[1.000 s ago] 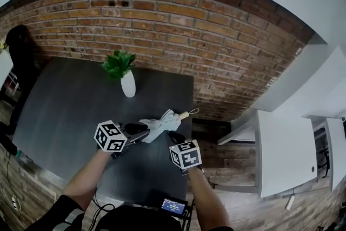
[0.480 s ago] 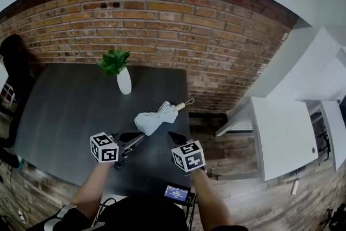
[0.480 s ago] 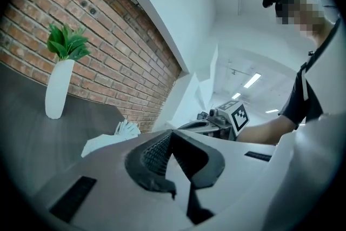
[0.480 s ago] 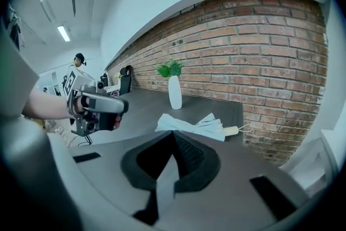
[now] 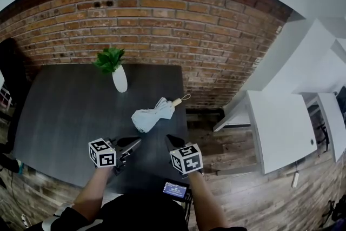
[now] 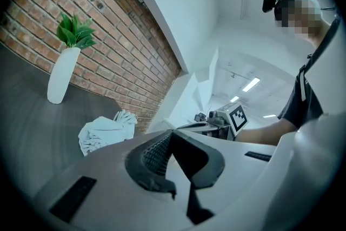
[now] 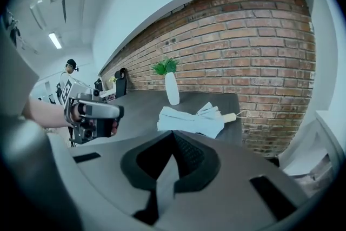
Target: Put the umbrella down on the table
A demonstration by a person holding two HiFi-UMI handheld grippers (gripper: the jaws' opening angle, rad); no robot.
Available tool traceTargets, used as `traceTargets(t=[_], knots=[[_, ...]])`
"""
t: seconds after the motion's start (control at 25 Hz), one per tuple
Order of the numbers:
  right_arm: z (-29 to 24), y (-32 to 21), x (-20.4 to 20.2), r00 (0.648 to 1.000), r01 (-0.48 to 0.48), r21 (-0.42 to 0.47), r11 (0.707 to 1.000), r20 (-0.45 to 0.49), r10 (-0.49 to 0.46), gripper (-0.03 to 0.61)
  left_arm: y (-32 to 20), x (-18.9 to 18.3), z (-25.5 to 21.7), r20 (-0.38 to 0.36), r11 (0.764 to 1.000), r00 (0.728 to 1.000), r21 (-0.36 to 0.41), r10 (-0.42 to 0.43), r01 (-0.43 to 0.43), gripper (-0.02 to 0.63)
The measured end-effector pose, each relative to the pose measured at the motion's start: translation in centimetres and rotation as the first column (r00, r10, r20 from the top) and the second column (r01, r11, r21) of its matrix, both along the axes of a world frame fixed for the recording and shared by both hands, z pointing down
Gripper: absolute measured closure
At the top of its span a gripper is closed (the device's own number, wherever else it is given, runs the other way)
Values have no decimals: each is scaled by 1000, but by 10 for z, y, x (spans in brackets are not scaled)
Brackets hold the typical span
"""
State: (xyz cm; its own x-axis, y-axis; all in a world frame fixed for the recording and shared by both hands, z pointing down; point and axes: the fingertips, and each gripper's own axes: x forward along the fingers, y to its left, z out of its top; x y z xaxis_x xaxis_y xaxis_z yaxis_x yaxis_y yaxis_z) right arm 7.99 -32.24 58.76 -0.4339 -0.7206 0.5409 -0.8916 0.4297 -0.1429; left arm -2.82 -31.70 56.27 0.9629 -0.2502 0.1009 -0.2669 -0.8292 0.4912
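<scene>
The folded pale-blue umbrella (image 5: 153, 115) lies on the dark table (image 5: 65, 111) near its right edge, with its wooden handle toward the brick wall. It also shows in the left gripper view as the umbrella (image 6: 105, 131) and in the right gripper view as the umbrella (image 7: 192, 120). My left gripper (image 5: 135, 142) sits short of it on the near side, shut and empty, jaws together (image 6: 172, 135). To the right of that, my right gripper (image 5: 168, 139) is also shut with nothing in it (image 7: 173, 135). Neither touches the umbrella.
A white vase with a green plant (image 5: 119, 79) stands at the table's far side. A small device with a lit screen (image 5: 174, 189) sits at the near edge. White cabinets (image 5: 281, 132) stand to the right, and a black chair (image 5: 8, 62) far left.
Both grippers have drawn back toward me, away from the umbrella. The left one was beside the umbrella a second ago; the umbrella now rests alone on the table.
</scene>
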Motion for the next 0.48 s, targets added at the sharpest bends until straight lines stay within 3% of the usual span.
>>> traceTargets(t=[0.48], knots=[[-5,3,-4,1000,-9,19,1000,-12,9,572,6,4,-4,-12,1000,1000,14,22,-22,611]])
